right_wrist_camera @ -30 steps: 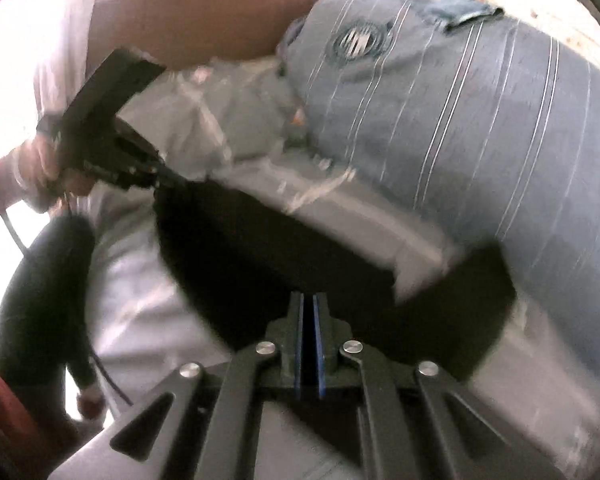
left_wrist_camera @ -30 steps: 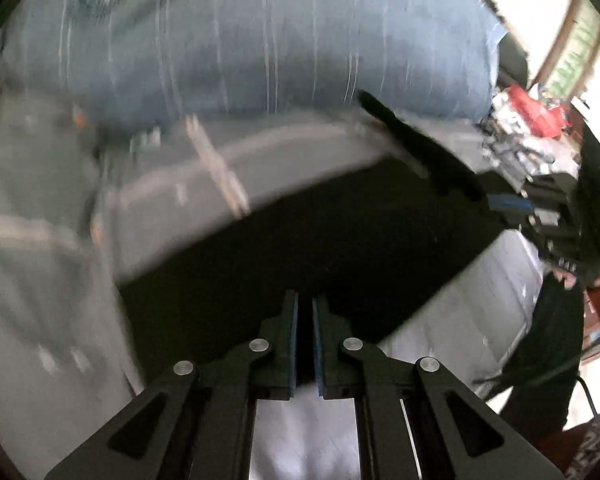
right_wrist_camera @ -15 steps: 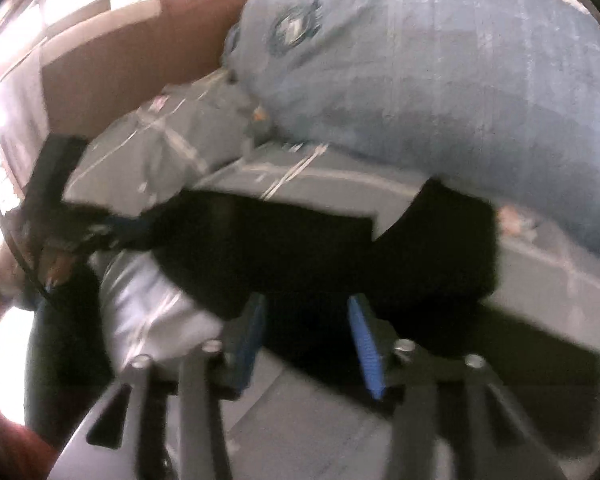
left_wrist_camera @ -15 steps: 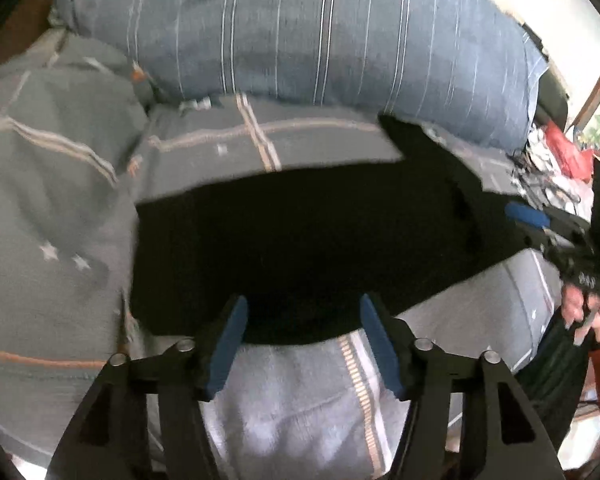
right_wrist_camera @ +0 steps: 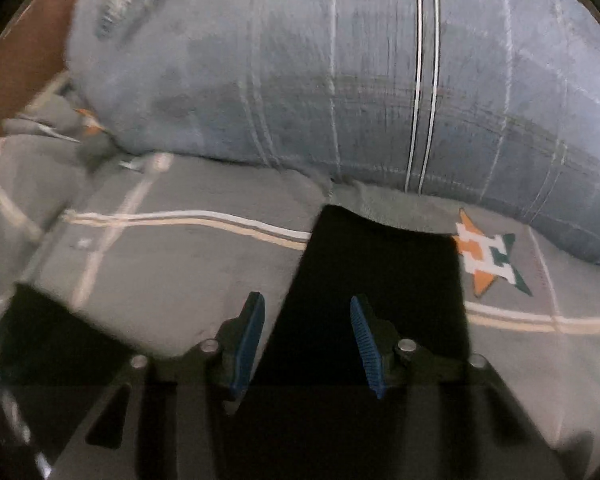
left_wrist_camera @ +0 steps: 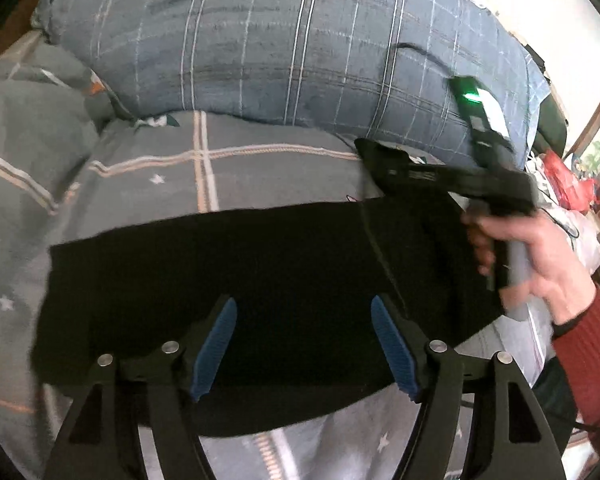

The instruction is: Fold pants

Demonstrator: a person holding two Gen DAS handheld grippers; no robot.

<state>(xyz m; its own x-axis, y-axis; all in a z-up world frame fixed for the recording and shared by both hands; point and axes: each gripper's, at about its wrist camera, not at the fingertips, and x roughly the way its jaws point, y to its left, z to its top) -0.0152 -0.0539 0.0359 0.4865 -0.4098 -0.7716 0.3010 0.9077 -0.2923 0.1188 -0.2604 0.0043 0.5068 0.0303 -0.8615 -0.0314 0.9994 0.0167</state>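
The black pants lie folded flat on the grey bedspread. In the left wrist view my left gripper is open and empty just above the near edge of the pants. The right gripper's black body, held by a hand in a red sleeve, sits over the pants' right end. In the right wrist view my right gripper is open and empty over a narrow black part of the pants.
A big blue striped pillow lies along the far side of the bed, just behind the pants. An orange and green star patch marks the bedspread right of the pants. Cluttered things stand off the bed at the far right.
Both grippers were shut on the black pants a second ago. They have opened and let the pants go onto the bed. The right gripper has swung over the pants' right end.
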